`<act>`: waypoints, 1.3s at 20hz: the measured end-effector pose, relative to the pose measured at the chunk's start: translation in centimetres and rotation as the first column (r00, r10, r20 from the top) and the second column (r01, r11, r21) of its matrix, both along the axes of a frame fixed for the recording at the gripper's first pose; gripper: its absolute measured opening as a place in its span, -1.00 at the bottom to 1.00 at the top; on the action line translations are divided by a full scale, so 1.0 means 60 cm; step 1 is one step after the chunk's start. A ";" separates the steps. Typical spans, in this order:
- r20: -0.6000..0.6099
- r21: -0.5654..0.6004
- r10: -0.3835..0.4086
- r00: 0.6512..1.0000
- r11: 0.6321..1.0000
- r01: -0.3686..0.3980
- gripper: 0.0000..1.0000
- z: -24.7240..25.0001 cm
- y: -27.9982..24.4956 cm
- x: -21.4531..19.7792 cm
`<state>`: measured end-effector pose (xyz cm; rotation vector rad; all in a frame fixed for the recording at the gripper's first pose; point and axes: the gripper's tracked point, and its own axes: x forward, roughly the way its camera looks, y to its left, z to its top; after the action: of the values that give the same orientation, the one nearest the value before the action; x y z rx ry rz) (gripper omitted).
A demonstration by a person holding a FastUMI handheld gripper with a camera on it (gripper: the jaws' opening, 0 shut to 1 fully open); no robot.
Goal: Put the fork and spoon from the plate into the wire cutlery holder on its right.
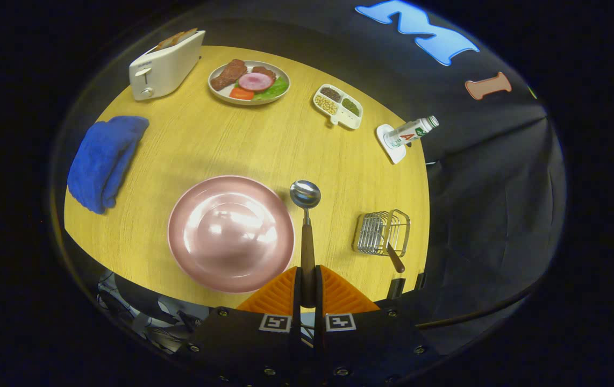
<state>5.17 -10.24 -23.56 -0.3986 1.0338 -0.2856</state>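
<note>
Spoon [305,194]: clamped by handle betw. both fingers of gripper [307,290], bowl pointing far, lifted just right of plate [230,233].
Plate: no cutlery on it.
Holder [383,232]: right of plate; one handle, prob. fork [394,259], already sticks out.
Left: carry spoon right, drop in holder.
Pose: gripper high, looking down at table [242,140].

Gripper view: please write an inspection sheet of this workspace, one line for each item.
Surface: round yellow wooden table.
Job's things: wooden-handled metal spoon held between the fingers; empty pink round plate; wire cutlery holder right of it, a wooden handle sticking out.
Clutter: white toaster, blue cloth, plate of food, white divided dish, small bottle on a white coaster.
Gripper: shut on the spoon's handle.
Cables: dark cable below the table.
Surroundings: black cloth wall.
</note>
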 end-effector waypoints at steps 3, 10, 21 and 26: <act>0.011 0.004 -0.081 0.997 0.997 0.081 -0.82 0.018 -0.052 0.002; -0.002 0.025 -0.261 0.965 0.965 0.261 -0.82 0.031 -0.164 -0.016; -0.072 0.078 -0.375 0.924 0.922 0.380 -0.82 0.006 -0.235 -0.039; -0.099 0.092 -0.363 0.927 0.924 0.371 -0.82 -0.008 -0.240 -0.037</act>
<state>2.92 -24.62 -24.01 -0.1134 1.1973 -0.5503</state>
